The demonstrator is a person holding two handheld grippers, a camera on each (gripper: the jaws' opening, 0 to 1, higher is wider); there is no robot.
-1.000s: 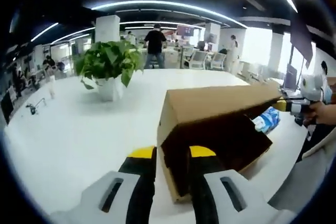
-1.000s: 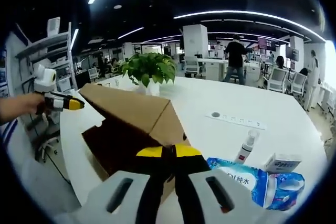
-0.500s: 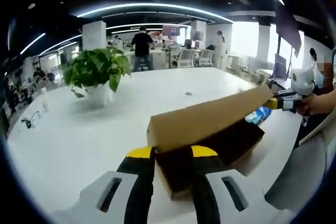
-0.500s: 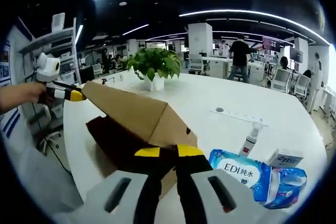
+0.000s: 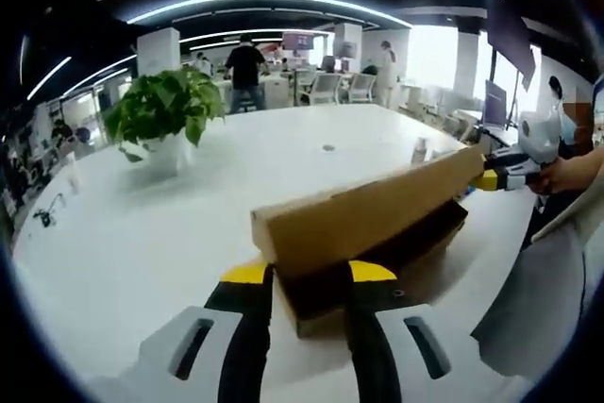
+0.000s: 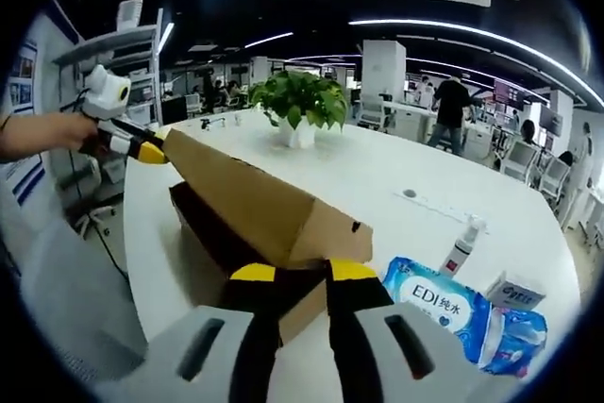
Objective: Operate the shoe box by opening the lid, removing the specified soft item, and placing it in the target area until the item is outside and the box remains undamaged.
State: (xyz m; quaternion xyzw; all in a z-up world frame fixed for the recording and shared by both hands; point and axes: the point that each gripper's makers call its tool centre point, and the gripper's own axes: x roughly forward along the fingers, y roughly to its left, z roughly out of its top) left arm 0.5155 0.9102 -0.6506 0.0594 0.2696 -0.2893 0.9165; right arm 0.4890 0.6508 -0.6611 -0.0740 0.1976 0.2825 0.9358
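The left gripper (image 5: 302, 276) has its yellow-tipped jaws clamped on the near end of the cardboard lid (image 5: 368, 209) of the shoe box (image 5: 415, 266), and across the table the right gripper (image 6: 302, 276) pinches the opposite end of the same lid, its jaws drawn close on the cardboard edge; each gripper also appears at the far end of the lid in the other's view, held in a person's hand (image 6: 42, 134). The lid hangs tilted over the box, partly lifted at one long side, with the dark inside of the box showing underneath; what lies inside is too dark to tell. The box sits on a wide white table (image 5: 123, 233). In the right gripper view, just right of the box, lies a blue pack of wipes (image 6: 462, 313) with a small white carton (image 6: 517, 292) beside it and a slim spray bottle (image 6: 460, 247) standing behind. Farther off on the table stands a leafy potted plant (image 5: 160, 115), and beyond it an office with desks, chairs and people standing
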